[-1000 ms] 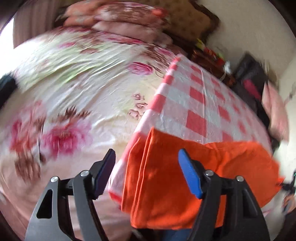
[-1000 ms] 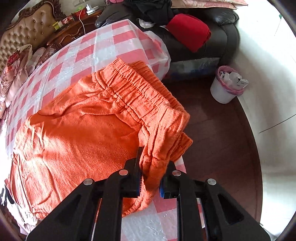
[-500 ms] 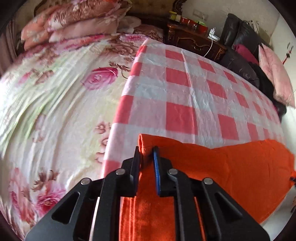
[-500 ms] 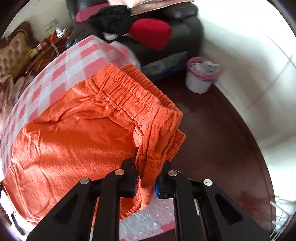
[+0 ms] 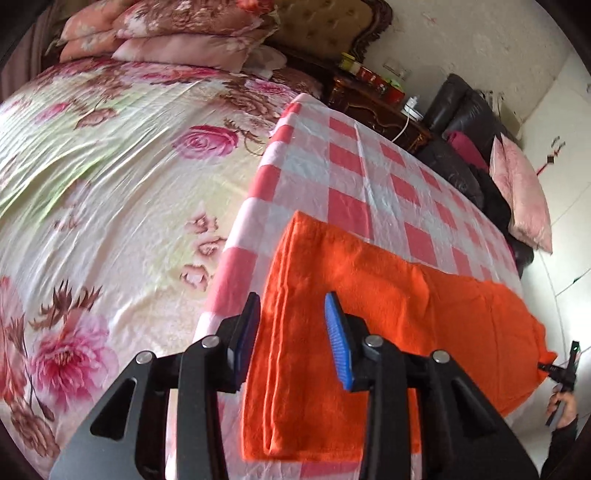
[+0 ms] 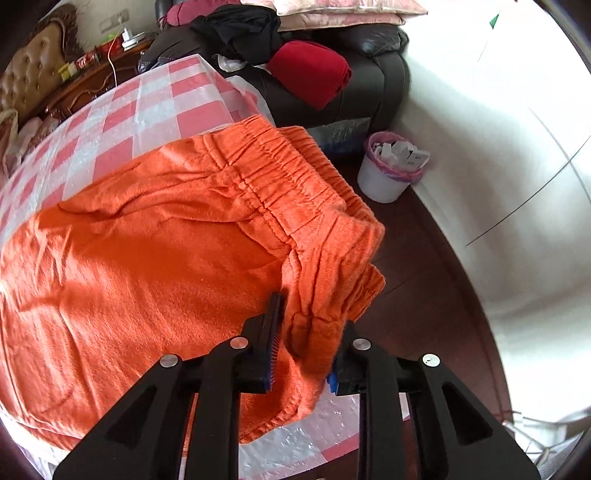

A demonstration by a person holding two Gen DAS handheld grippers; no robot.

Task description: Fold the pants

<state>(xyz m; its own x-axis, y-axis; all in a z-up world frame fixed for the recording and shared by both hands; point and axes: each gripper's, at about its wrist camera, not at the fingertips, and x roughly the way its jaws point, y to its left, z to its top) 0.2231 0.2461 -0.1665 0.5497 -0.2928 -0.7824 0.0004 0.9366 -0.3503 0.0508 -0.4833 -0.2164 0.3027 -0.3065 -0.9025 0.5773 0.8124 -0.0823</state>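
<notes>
Orange pants (image 5: pixel 369 295) lie on a red-and-white checked cloth (image 5: pixel 351 177), folded lengthwise with the leg ends toward the left gripper. My left gripper (image 5: pixel 293 332) is open, its blue-padded fingers (image 5: pixel 338 343) astride the leg-end edge, holding nothing. In the right wrist view the elastic waistband (image 6: pixel 280 173) lies at the cloth's edge. My right gripper (image 6: pixel 306 343) has its jaws parted, with a bunched waistband corner (image 6: pixel 325 295) still sitting between them.
A floral bed sheet (image 5: pixel 110 166) with stacked pillows (image 5: pixel 177 33) lies left of the checked cloth. A dark sofa with a red cushion (image 6: pixel 310 74) and a white waste bin (image 6: pixel 388 170) stand beyond the waistband. Dark wooden floor (image 6: pixel 424 295) is at the right.
My left gripper has opened and let go of the leg end, which now lies flat. My right gripper's jaws have parted from their tight clamp on the waistband corner.
</notes>
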